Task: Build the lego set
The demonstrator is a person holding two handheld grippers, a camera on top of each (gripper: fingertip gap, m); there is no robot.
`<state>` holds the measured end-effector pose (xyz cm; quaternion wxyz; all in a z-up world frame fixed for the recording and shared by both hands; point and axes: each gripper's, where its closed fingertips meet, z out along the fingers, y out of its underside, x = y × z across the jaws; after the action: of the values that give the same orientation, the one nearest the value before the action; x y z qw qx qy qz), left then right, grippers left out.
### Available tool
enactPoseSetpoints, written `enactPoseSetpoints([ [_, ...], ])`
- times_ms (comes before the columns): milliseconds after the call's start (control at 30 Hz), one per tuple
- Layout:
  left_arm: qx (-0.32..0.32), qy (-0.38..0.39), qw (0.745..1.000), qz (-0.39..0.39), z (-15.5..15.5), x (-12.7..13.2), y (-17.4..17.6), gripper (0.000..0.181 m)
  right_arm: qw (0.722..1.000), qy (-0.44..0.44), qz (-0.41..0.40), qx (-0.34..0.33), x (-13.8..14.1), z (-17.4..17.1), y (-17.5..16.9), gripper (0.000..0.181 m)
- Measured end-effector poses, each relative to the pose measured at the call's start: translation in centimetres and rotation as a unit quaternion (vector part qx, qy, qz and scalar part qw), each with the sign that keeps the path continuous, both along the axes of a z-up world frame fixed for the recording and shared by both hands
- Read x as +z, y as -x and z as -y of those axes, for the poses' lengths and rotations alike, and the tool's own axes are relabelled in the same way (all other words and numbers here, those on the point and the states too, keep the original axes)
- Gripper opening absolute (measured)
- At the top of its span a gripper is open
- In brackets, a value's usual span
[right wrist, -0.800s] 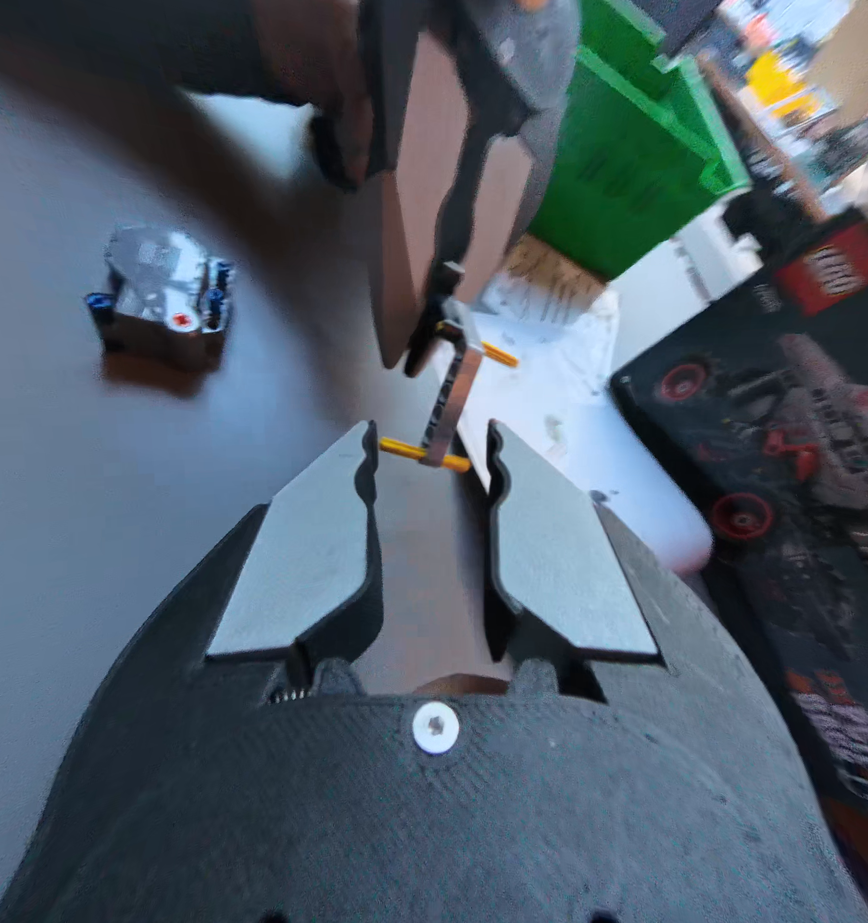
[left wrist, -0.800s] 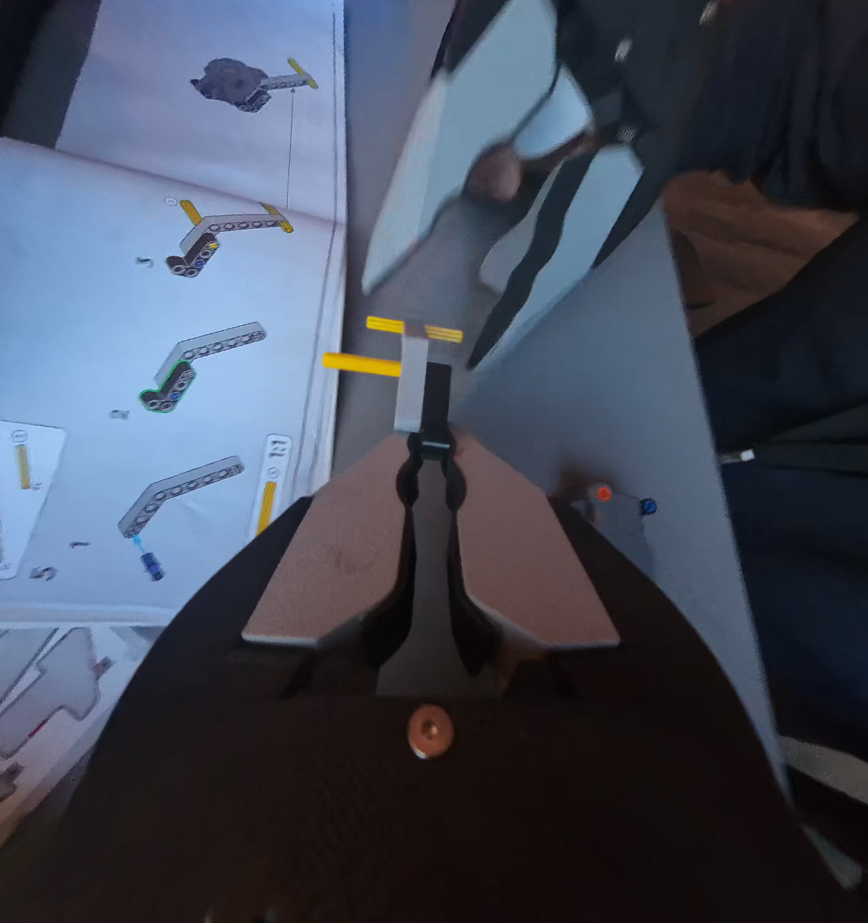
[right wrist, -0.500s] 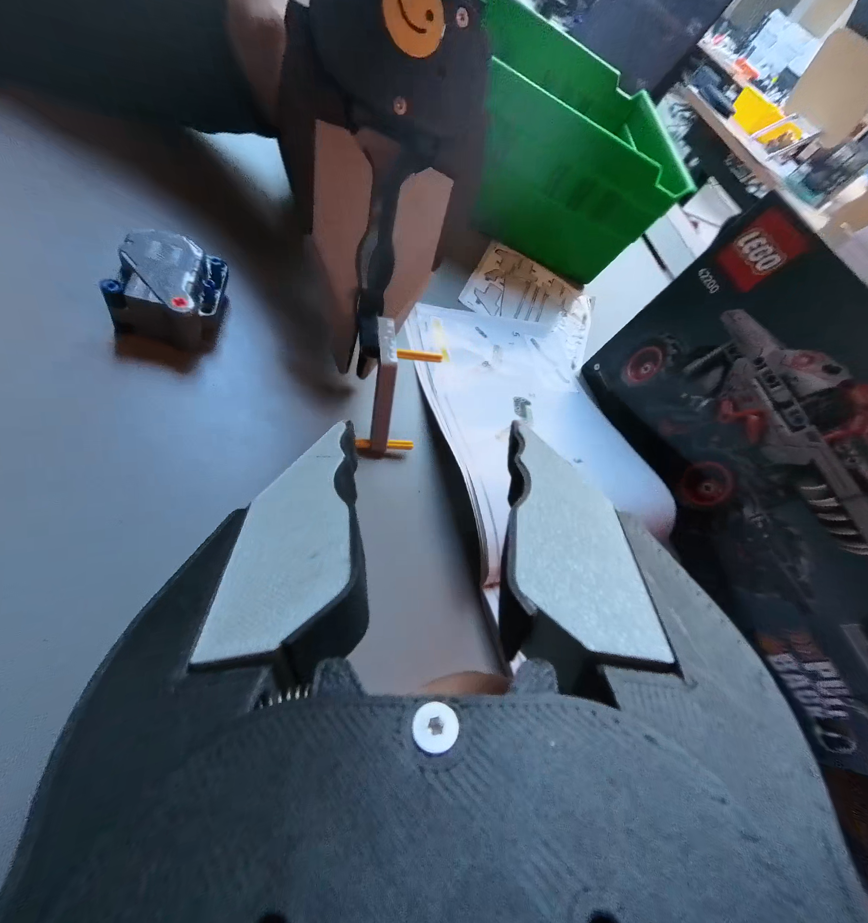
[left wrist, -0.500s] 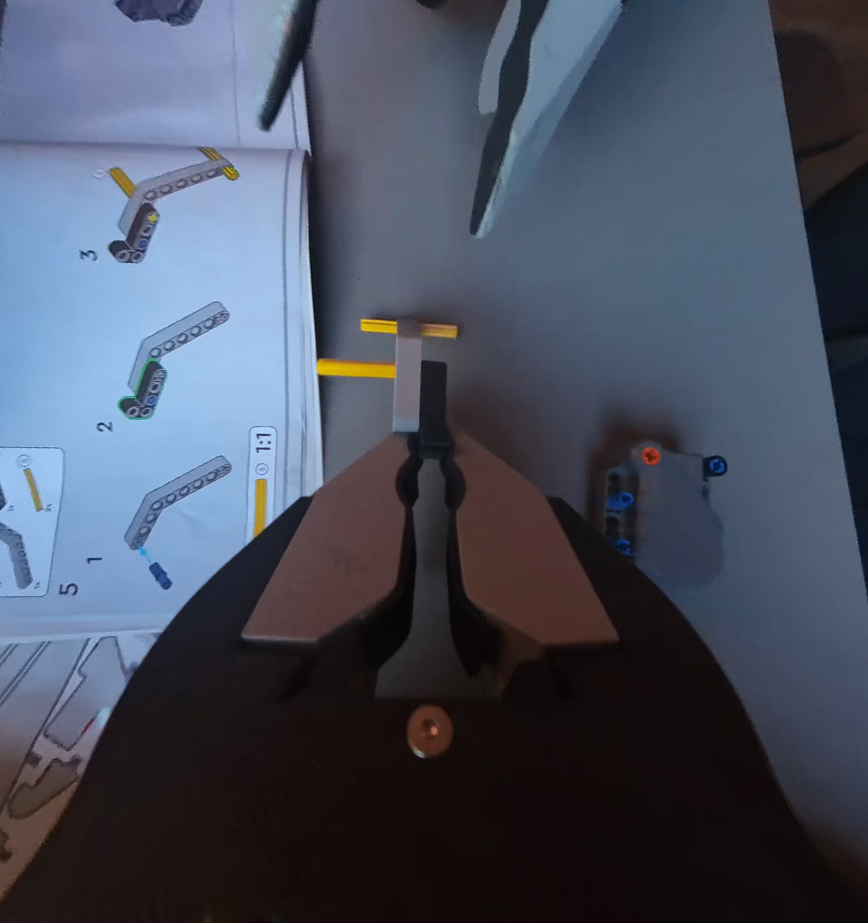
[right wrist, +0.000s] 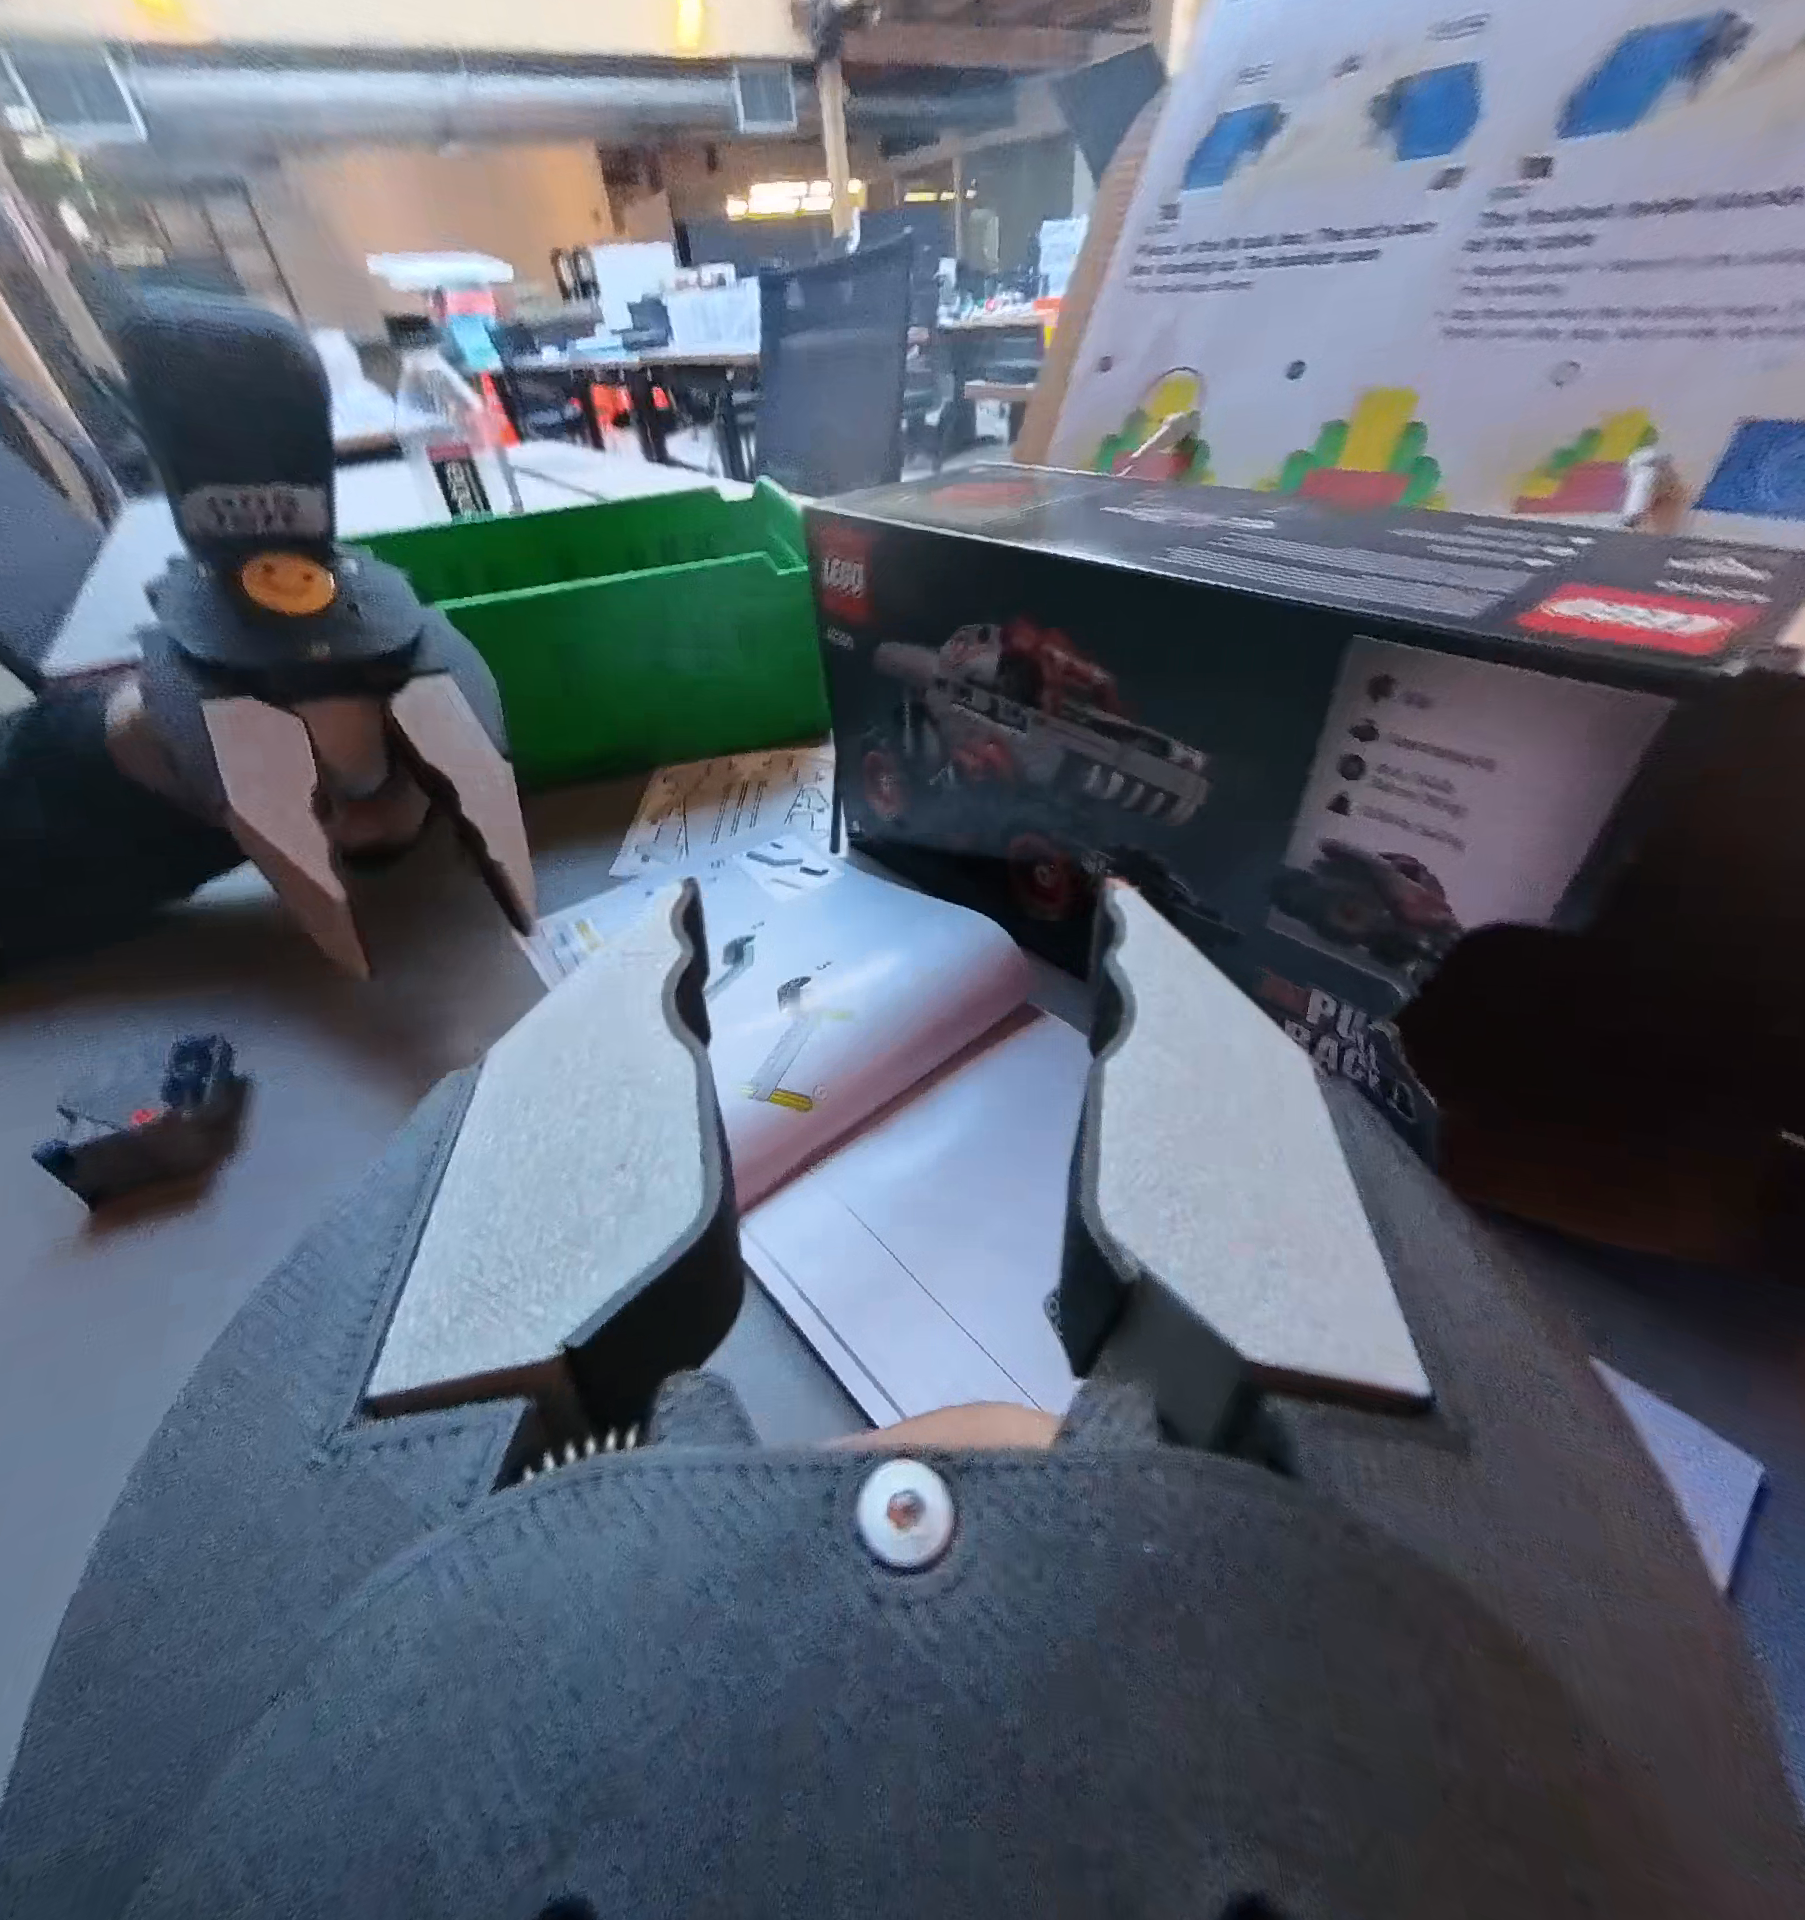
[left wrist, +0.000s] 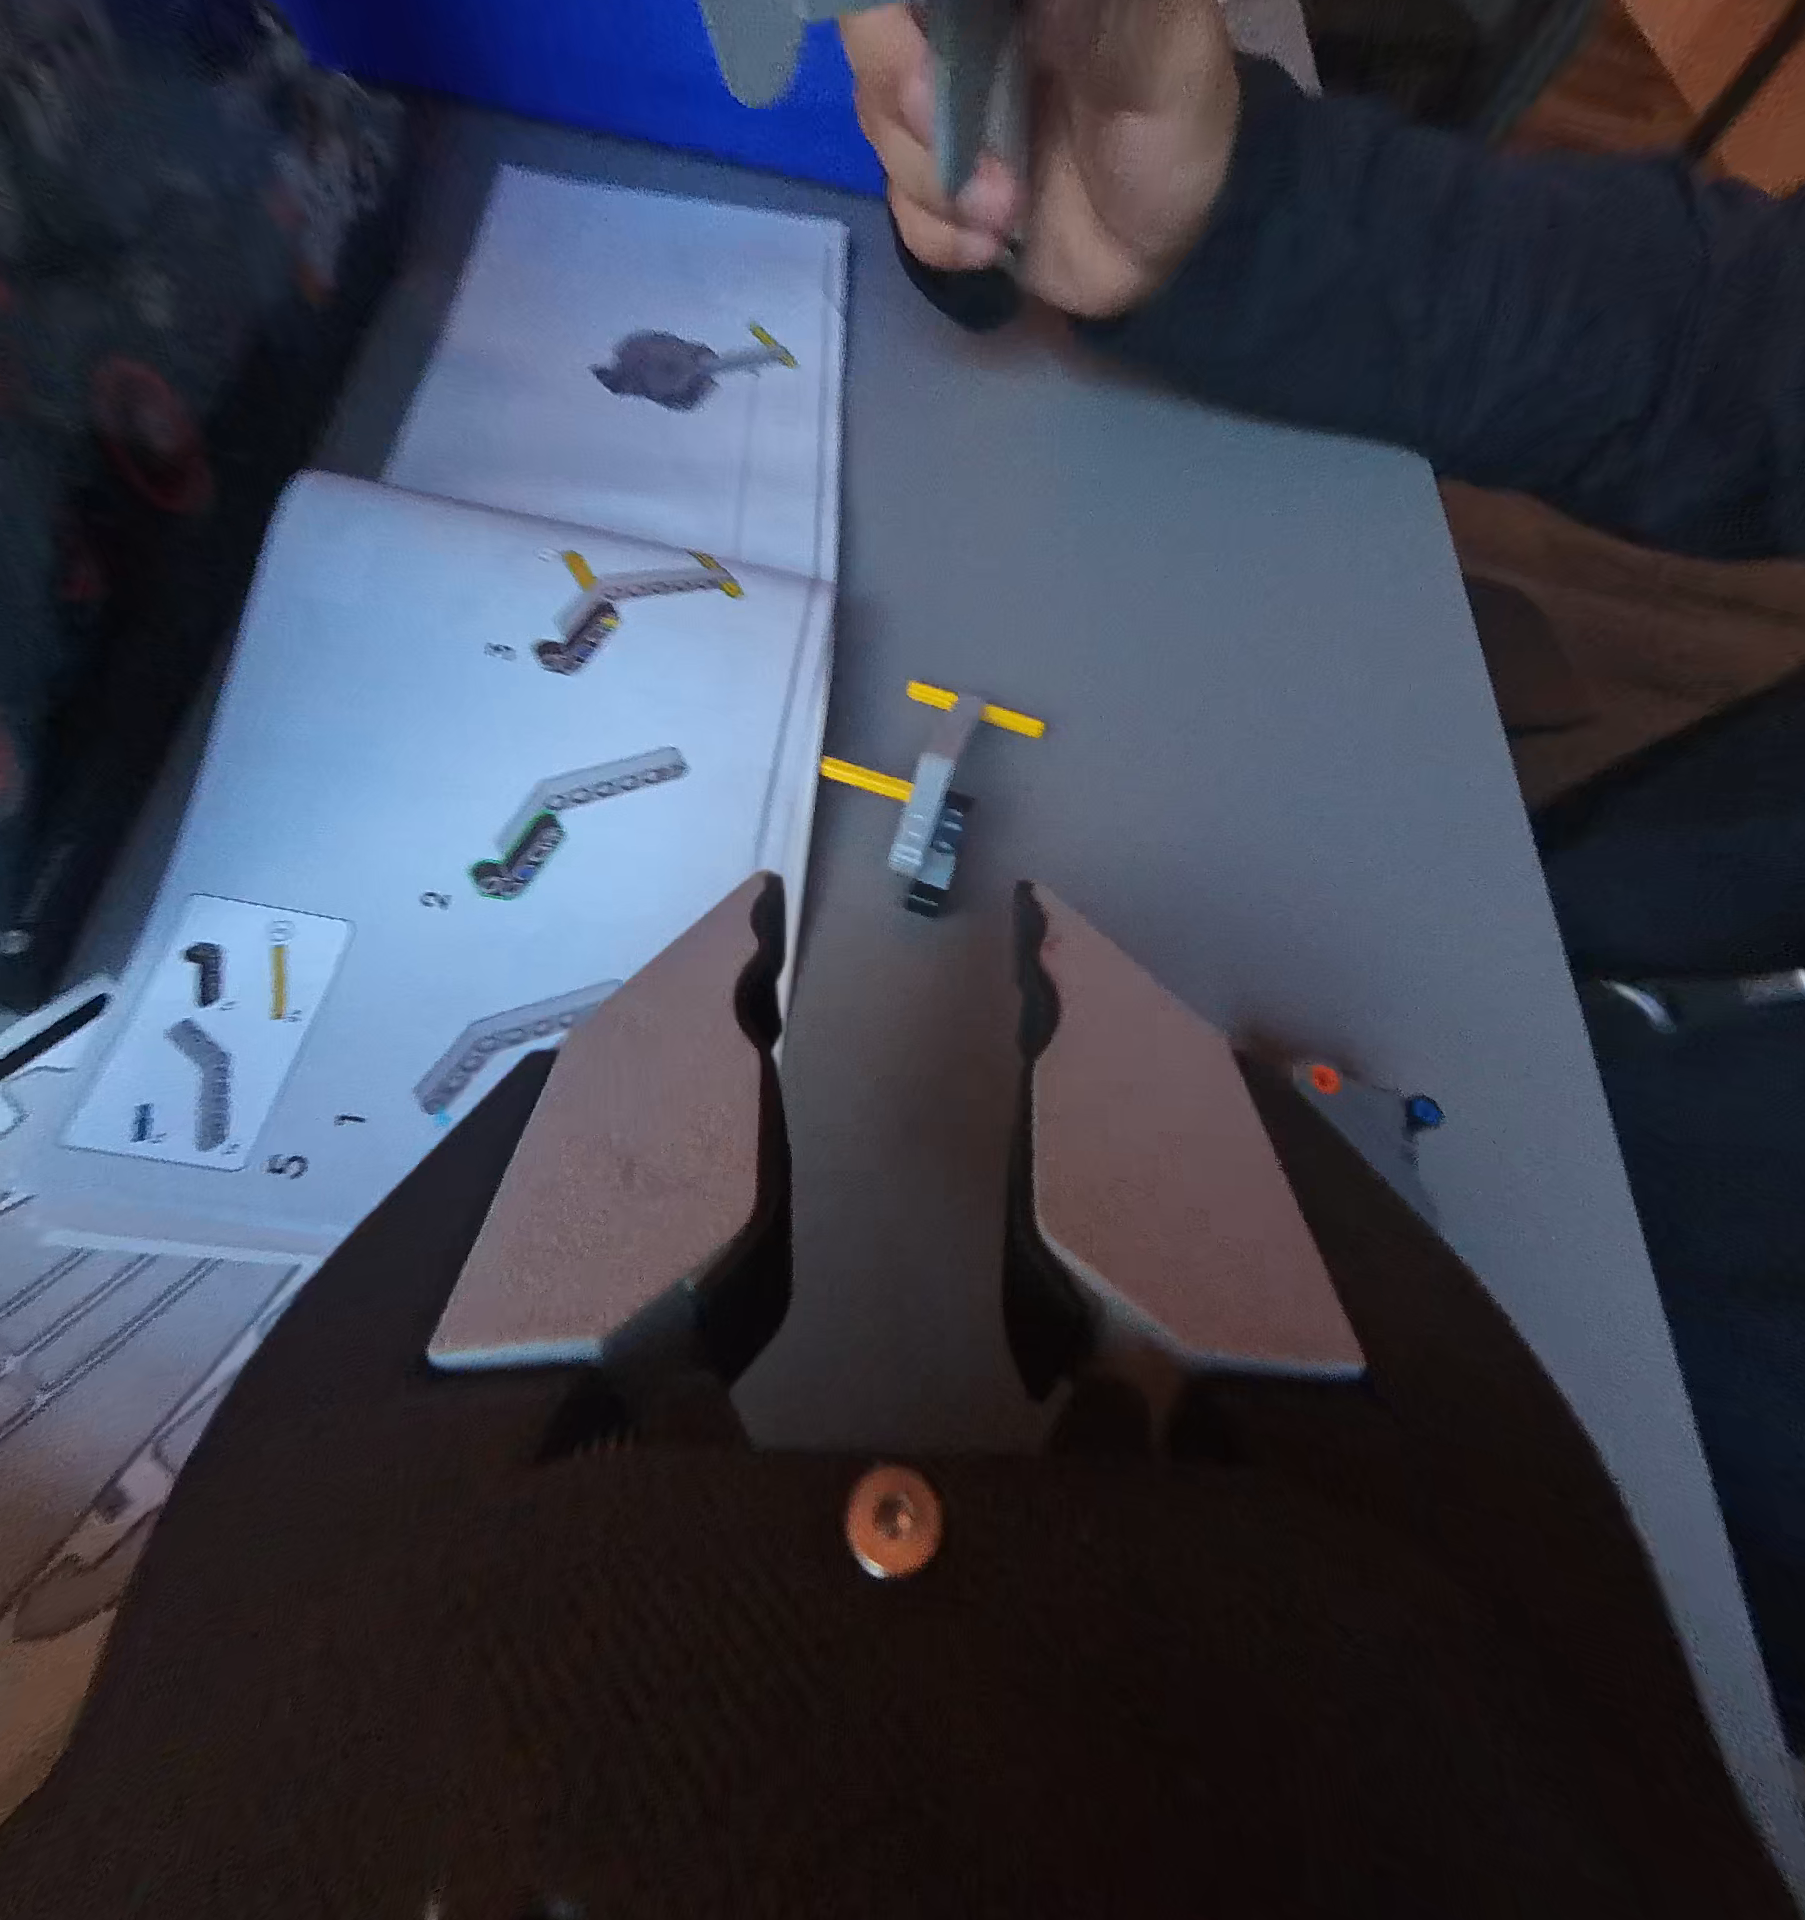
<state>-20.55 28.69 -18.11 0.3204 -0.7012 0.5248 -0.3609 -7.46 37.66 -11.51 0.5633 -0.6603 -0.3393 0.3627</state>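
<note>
The small assembly (left wrist: 934, 800), a grey beam with two yellow axles and a black piece, lies on the grey table (left wrist: 1189, 623) beside the booklet. My left gripper (left wrist: 895, 909) is open and empty, its tips just short of the assembly. It also shows in the right wrist view (right wrist: 441, 945), open above the table. My right gripper (right wrist: 898, 935) is open and empty, raised over the open instruction booklet (right wrist: 877, 1039). The assembly is not seen in the right wrist view. A grey motor block (right wrist: 150, 1122) with blue pins sits on the table, partly hidden in the left wrist view (left wrist: 1381, 1112).
The booklet (left wrist: 565, 779) lies left of the assembly. A black set box (right wrist: 1189, 748) stands behind it, and a green bin (right wrist: 607, 644) stands farther back. A printed board (right wrist: 1500, 260) leans at the upper right. A person's hand (left wrist: 1064, 177) holds the right gripper at the far table edge. Measured from the fingertips, the grey motor block (right wrist: 150, 1122) is 9 centimeters or so from the left gripper and 20 centimeters from the right.
My left gripper opened, let go of the assembly and drew back; the assembly now lies on the table. My right gripper opened wider, lifted and tilted up away from it.
</note>
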Motion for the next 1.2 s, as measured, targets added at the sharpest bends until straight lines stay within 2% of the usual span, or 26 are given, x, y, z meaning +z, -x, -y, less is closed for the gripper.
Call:
enactPoseSetpoints([
  [100, 0.040, -0.022, 0.999, 0.022, -1.5, 0.5, 0.0, 0.034, 1.000, 0.010, -0.010, -0.014, -0.2, -0.7, -0.8, 0.074],
  [167, 0.058, -0.034, 0.997, 0.025, -2.2, 0.4, 0.2, 0.029, 0.999, 0.000, 0.025, -0.030, -0.9, -1.1, -1.1, 0.077],
  [267, 0.090, -0.041, 0.994, 0.035, -3.2, 0.4, 0.5, 0.031, 0.995, -0.015, 0.081, -0.049, -1.8, -1.5, -1.5, 0.075],
  [333, 0.132, -0.021, 0.990, 0.042, -4.2, 0.3, 0.8, 0.044, 0.991, -0.034, 0.099, -0.089, -1.5, -2.3, -2.7, 0.075],
  [433, 0.218, 0.013, 0.974, 0.052, -6.3, 0.6, 1.9, 0.065, 0.987, -0.049, 0.084, -0.126, -0.4, -3.1, -4.4, 0.077],
  [500, 0.229, 0.025, 0.970, 0.073, -6.7, 1.2, 2.3, 0.080, 0.988, -0.045, 0.066, -0.133, -0.1, -3.5, -5.1, 0.078],
  [633, 0.234, 0.017, 0.969, 0.074, -7.0, 1.1, 2.8, 0.093, 0.991, -0.025, 0.063, -0.117, -1.3, -4.3, -4.7, 0.094],
  [733, 0.236, 0.006, 0.970, 0.058, -7.2, 0.6, 2.9, 0.086, 0.990, 0.002, 0.101, -0.098, -3.5, -4.7, -3.6, 0.105],
  [867, 0.221, -0.009, 0.974, 0.040, -6.8, 0.1, 2.7, 0.059, 0.993, 0.030, 0.110, -0.045, -4.8, -3.6, -1.5, 0.101],
  [933, 0.221, -0.012, 0.975, 0.027, -6.8, -0.3, 2.6, 0.055, 0.992, 0.023, 0.118, -0.031, -4.9, -3.1, -1.0, 0.096],
  [1067, 0.218, -0.040, 0.975, 0.016, -6.7, -0.2, 2.5, 0.045, 0.991, 0.011, 0.119, -0.062, -4.7, -3.8, -1.7, 0.094],
  [1200, 0.222, -0.070, 0.973, 0.006, -6.6, 0.1, 2.6, 0.037, 0.994, 0.035, 0.068, -0.076, -4.0, -4.4, -2.4, 0.093],
])
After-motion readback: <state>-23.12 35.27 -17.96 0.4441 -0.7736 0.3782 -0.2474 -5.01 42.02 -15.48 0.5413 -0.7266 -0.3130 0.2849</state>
